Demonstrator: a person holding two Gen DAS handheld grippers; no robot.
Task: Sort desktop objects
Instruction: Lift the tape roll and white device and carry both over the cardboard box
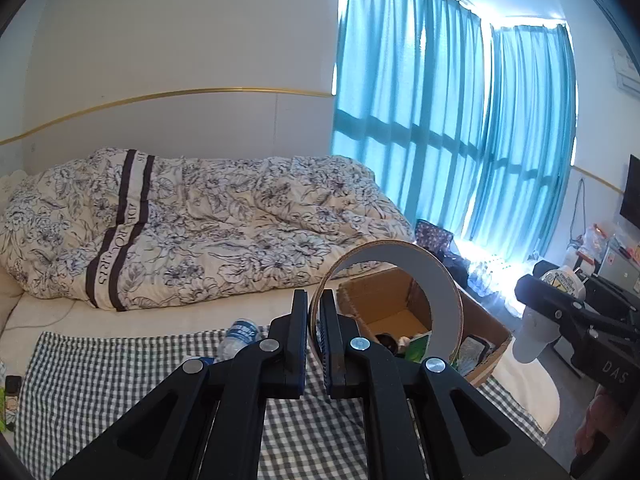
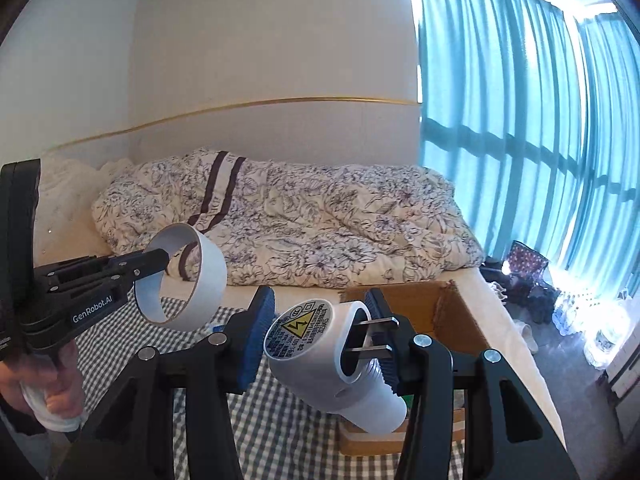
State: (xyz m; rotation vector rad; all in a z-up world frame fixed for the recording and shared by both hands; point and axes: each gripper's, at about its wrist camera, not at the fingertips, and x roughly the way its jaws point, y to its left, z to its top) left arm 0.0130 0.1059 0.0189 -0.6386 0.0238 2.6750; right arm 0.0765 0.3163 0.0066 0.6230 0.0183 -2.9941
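left gripper (image 1: 314, 312) clenched on wall of white cardboard tape ring (image 1: 400, 300), aloft before open brown cardboard box (image 1: 486, 328) | right gripper (image 2: 322, 334) grasping white cylindrical plug adapter (image 2: 332, 364), tilted, above box | risk: thin-wall pinch slipping; adapter pivoting loose; grippers colliding over box

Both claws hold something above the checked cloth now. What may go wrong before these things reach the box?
1. The left claw pinches only the thin wall of the tape roll; the roll may swing or slip out.
2. The plug sits tilted in the right claw, prongs against one pad; it may twist loose.
3. Both claws are close together near the box; they may bump each other there.
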